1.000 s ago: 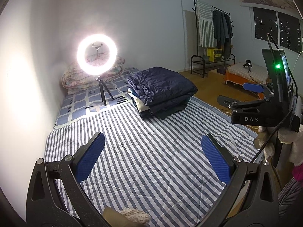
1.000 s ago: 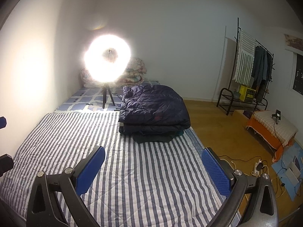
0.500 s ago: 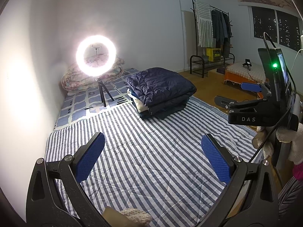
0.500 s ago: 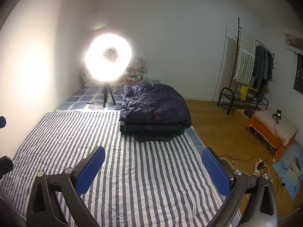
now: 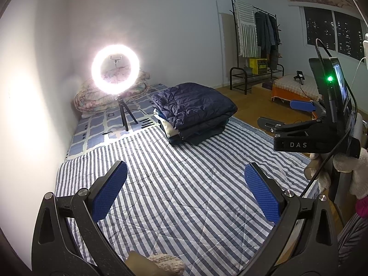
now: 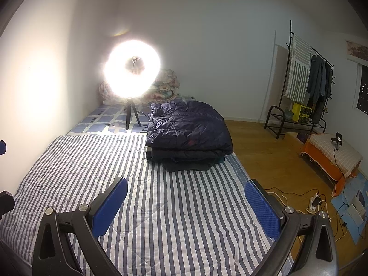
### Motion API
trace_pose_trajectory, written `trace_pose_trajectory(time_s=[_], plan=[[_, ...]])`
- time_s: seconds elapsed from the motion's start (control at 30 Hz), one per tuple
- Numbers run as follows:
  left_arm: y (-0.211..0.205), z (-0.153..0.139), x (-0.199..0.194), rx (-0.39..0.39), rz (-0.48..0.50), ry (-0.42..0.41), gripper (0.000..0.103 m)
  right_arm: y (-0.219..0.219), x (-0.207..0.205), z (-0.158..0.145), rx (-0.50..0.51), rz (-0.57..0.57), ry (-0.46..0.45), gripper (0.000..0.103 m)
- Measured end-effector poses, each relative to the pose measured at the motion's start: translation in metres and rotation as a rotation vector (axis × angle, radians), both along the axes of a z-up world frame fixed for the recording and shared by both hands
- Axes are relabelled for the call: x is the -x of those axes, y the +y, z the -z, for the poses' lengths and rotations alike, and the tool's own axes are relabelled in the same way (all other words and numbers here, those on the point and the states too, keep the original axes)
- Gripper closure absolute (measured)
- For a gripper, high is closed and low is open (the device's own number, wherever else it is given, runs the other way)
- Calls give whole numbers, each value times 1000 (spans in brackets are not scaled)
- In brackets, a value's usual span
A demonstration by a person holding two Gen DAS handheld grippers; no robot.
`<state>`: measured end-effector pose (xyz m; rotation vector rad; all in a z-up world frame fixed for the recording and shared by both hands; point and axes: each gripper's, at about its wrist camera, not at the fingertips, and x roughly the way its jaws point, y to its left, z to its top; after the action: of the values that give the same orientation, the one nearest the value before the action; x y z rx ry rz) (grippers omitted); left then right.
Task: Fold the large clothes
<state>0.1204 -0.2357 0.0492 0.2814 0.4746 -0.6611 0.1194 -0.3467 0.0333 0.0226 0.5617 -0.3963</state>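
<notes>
A stack of folded dark clothes, a navy puffer jacket on top (image 5: 195,108) (image 6: 188,131), lies at the far right of the striped quilt (image 5: 184,197) (image 6: 161,207). My left gripper (image 5: 185,188) is open and empty, held above the near part of the quilt. My right gripper (image 6: 186,202) is open and empty above the quilt's near right part. It also shows at the right of the left wrist view (image 5: 287,115). Both grippers are well short of the stack.
A lit ring light on a small tripod (image 5: 115,73) (image 6: 132,69) stands behind the quilt, with rolled bedding (image 5: 92,99) at the wall. A clothes rack (image 6: 303,87), an orange-skirted low table (image 6: 333,156) and floor cables (image 6: 315,202) are to the right.
Both views have drifted slightly; the clothes stack sits a little lower and left in the left wrist view. Both grippers stay open and empty.
</notes>
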Motion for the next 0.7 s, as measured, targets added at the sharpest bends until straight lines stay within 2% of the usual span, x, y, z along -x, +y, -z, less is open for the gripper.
trace_pose_trajectory(time_s=[0.7], plan=[[11, 0, -5, 1, -5, 10, 0, 1, -2, 3, 0, 1, 8, 0]])
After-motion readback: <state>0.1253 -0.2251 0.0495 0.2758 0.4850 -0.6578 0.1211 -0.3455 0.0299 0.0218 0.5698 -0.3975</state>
